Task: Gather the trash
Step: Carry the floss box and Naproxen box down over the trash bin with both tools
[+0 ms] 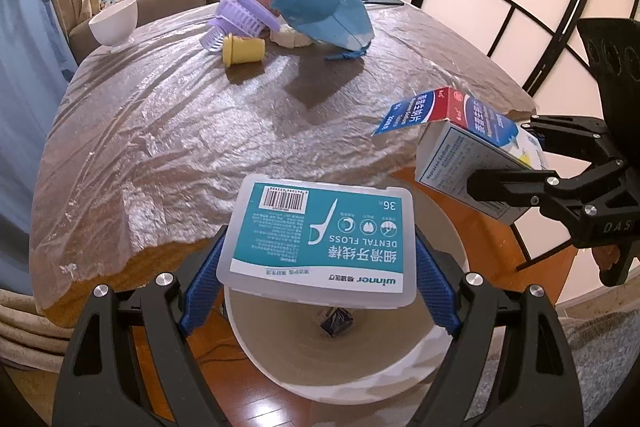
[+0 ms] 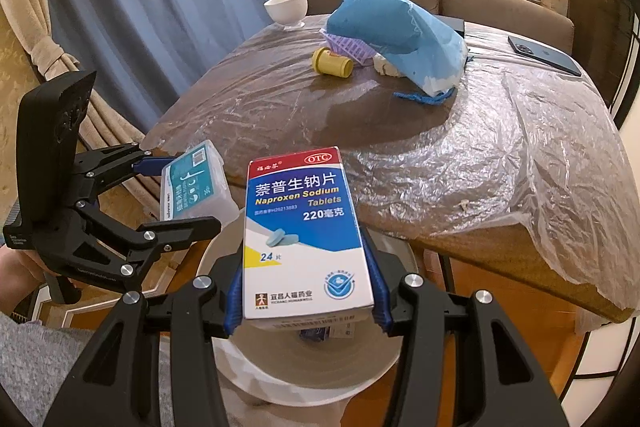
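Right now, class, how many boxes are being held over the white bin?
2. The dental floss box sits clamped in the left gripper; the naproxen tablet box sits clamped in the right gripper. Both hang above the white bin. Its bottom is partly hidden.

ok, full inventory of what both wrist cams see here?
dental floss box: 1, teal and white, in left gripper over bin
tablet box: 1, blue, white, red, in right gripper over bin
bin: 1, white, on floor by table, a small dark item inside
table: 1, brown, under clear plastic sheet
bowl: 1, white, far corner
cup: 1, yellow, on its side
basket: 1, purple, tipped
bag: 1, blue, table middle
phone: 1, dark, far edge
left gripper: shut on floss box
right gripper: shut on tablet box
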Motion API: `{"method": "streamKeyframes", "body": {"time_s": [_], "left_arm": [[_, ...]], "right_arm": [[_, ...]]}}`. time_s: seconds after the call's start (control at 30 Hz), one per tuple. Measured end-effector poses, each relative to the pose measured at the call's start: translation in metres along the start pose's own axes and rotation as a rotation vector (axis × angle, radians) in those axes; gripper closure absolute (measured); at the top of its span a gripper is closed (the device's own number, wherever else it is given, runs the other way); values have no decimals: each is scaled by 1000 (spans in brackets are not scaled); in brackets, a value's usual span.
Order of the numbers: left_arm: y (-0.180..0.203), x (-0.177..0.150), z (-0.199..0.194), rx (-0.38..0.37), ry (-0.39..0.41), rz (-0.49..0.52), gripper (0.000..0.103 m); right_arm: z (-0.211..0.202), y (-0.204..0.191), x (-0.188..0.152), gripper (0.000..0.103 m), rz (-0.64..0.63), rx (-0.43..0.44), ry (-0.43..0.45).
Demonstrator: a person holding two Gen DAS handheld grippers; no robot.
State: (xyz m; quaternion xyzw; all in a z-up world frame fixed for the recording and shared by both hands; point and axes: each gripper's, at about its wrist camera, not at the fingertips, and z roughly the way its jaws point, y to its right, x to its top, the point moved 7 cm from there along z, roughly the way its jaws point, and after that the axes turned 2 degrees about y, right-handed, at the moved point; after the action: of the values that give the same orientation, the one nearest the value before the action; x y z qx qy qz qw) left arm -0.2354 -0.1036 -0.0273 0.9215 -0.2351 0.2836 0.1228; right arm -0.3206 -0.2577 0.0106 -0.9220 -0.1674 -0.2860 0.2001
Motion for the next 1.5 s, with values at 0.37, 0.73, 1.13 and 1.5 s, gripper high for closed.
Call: {"method": "streamKeyframes", "body": {"time_s": [0.37,0.73,1.13,1.5], "left_arm": [[10,-14,2,-10,-32,-5,18],[11,-23,9,-4,-53,-21,18],[7,-33,22,18,-83,-34,18],[3,-39,38,27,-118,-41,18]], "right_arm": [[-2,-2,-16,55,2,21,-41],[9,-3,-29,55,2,23,-88],[30,0,-39,55,1,20,-130],[52,3,-48,55,5,13,-165]]}}
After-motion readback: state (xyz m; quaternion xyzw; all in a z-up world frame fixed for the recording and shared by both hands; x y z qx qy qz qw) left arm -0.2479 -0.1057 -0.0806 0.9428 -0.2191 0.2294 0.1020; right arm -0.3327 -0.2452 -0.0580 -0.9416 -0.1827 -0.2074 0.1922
